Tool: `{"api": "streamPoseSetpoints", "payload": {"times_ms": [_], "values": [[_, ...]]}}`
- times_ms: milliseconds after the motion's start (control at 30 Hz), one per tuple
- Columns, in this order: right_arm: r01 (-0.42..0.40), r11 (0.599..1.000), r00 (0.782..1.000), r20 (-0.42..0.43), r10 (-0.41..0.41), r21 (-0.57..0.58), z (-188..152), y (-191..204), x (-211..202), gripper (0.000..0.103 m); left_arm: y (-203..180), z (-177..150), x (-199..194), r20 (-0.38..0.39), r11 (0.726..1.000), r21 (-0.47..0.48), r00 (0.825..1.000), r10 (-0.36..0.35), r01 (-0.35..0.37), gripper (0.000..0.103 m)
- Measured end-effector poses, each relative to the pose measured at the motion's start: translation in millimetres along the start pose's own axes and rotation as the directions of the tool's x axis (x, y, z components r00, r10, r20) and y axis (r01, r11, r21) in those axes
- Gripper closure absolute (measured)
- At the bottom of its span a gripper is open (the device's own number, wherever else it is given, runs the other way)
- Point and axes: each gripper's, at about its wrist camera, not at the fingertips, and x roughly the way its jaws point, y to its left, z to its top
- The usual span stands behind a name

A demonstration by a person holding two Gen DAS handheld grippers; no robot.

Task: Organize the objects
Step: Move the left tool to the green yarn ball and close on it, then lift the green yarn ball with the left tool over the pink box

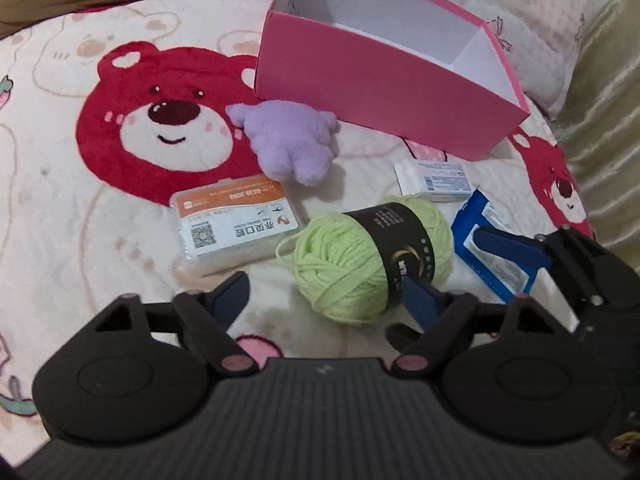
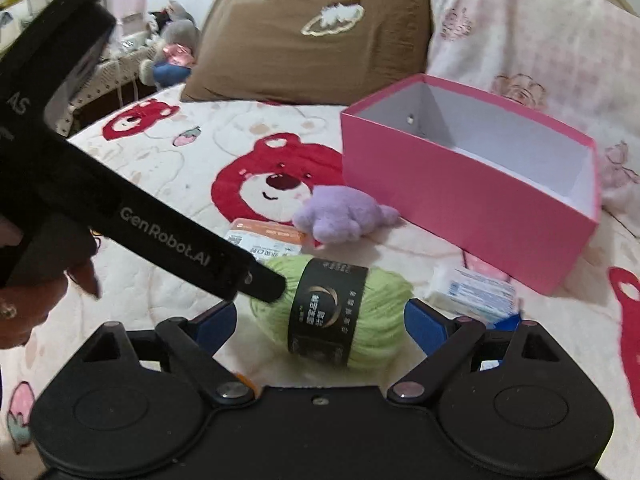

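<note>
A green yarn ball [image 1: 368, 256] with a black band lies on the bed. My left gripper [image 1: 326, 300] is open, the yarn just ahead near its right finger. My right gripper [image 2: 320, 320] is open with the yarn [image 2: 340, 308] between its blue fingers, not clamped. An empty pink box [image 1: 384, 92] stands behind it and also shows in the right wrist view [image 2: 460, 208]. A purple plush toy [image 1: 290, 140], a floss-pick case [image 1: 236, 220], a white packet [image 1: 434, 180] and a blue packet [image 1: 492, 248] lie around the yarn.
The bed is covered by a bear-print blanket [image 1: 120, 120]. A brown pillow [image 2: 312, 36] and a pink pillow [image 2: 520, 40] lie behind the box. The left gripper's black body [image 2: 120, 208] crosses the right wrist view. A bedside shelf [image 2: 120, 60] holds toys.
</note>
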Motion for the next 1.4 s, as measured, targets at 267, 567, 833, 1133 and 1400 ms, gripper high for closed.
{"api": "streamPoseSetpoints", "payload": {"times_ms": [267,567,833,1133,1400], "values": [[0.031,0.999,0.998,-0.053,-0.029,0.042,-11,-16,32,0.01,5,2,14,0.034,0.998,-0.042,0.998,-0.053,0.054,0.037],[-0.043,0.996,0.996,-0.068,0.048,0.08,-8,-30,50,0.013,12,-2,20,0.08,0.991,-0.075,0.991,-0.108,0.114,0.05],[-0.059,0.992,0.994,-0.085,0.068,0.112,-7,-33,68,0.017,25,1,33,0.051,0.976,-0.147,0.986,-0.157,0.163,0.06],[0.001,0.995,0.999,-0.05,0.004,0.102,-8,-16,54,0.029,10,-1,25,0.061,0.979,-0.112,0.985,-0.164,0.17,0.061],[0.027,0.996,0.999,-0.043,-0.023,0.089,-2,-14,42,0.029,2,7,13,0.056,0.976,-0.079,0.978,-0.199,0.203,0.061]]}}
